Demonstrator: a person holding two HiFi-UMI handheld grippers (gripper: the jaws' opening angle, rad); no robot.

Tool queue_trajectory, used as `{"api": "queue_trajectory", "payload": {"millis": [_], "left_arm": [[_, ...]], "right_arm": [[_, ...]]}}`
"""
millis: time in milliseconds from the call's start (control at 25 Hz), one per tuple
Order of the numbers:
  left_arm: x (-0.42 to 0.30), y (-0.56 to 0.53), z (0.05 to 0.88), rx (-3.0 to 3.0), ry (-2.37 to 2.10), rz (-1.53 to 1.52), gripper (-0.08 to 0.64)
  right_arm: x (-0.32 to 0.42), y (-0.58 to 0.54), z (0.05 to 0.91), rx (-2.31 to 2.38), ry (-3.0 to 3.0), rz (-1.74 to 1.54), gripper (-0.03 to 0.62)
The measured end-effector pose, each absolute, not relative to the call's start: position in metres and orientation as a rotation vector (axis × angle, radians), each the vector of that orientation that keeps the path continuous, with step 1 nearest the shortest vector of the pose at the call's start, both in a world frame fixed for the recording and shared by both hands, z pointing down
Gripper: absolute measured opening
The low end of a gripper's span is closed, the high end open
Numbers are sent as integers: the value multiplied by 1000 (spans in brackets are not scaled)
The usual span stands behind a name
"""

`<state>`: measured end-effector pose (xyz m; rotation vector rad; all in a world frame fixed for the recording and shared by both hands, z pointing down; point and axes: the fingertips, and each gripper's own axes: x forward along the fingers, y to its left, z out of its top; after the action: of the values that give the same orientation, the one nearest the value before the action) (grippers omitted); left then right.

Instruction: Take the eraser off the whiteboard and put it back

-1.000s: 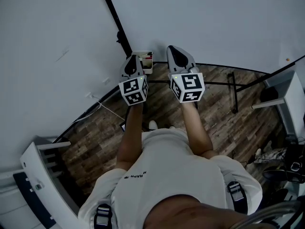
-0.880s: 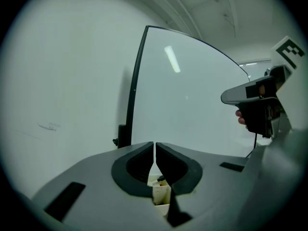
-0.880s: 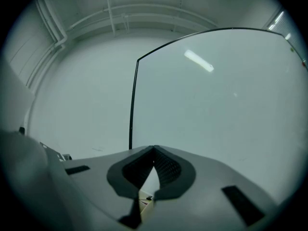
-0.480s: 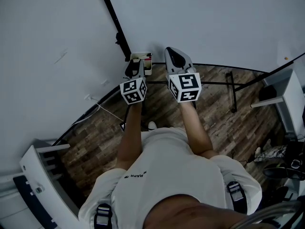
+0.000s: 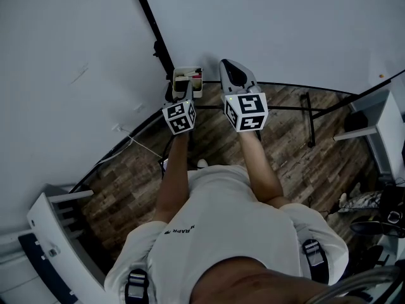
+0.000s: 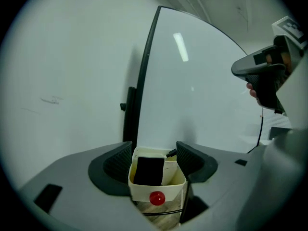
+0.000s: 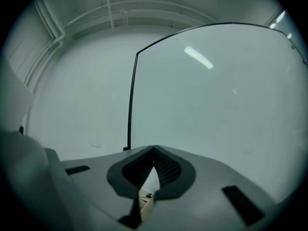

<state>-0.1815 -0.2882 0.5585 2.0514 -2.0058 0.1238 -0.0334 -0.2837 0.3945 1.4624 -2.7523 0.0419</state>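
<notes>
When read along the left gripper point(image 6: 154, 150) jaws, shows them spread wide, having just been opening, and pressing on nothing. Places the cream holder box point(image 6: 166, 189) in the gap ahead of them, its side walls close inside the ribbed pads point(image 6: 118, 163). Finds the black eraser point(image 6: 149, 170) released, standing upright in the left half of that box. Carries a red dot point(image 6: 156, 198) on the box's front wall. Locates the box at the foot of the black frame edge point(image 6: 144, 81) that bounds the whiteboard point(image 6: 202, 95), with plain wall point(image 6: 62, 81) left of that edge.

From the head view, sets the left gripper point(image 5: 180, 92) at the near rim of the box point(image 5: 197, 71), with the right gripper point(image 5: 229, 67) just beside it on the right and apart from the box. Leaves open board surface beyond and to the right of both tools. Leaves wood-pattern floor point(image 5: 285, 151) beneath, crossed by dark stand bars point(image 5: 308, 122).

Along the right gripper point(image 7: 154, 150) jaws, shows the pads clenched together at the tips on nothing, facing the whiteboard point(image 7: 216, 105), with its thin dark edge point(image 7: 131, 105) to the left. Reveals a sliver of the box point(image 7: 146, 203) through the slit below the tips.
</notes>
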Motion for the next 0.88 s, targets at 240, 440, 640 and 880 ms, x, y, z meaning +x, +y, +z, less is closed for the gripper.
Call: {"api": "queue_trajectory", "payload": {"millis": [240, 440, 640, 880], "left_arm": [[-184, -297, 571, 2022, -1993, 76, 300], [-183, -302, 582, 2026, -1983, 111, 305], [-182, -305, 593, 2031, -1993, 173, 305], [-178, -313, 598, 2036, -2021, 241, 305]], "right_arm": [[-29, -289, 396, 1483, -2733, 45, 12], [-24, -292, 398, 1498, -2721, 45, 12], [-22, -293, 400, 1499, -2712, 43, 12], [-15, -298, 400, 1520, -2700, 39, 12]]}}
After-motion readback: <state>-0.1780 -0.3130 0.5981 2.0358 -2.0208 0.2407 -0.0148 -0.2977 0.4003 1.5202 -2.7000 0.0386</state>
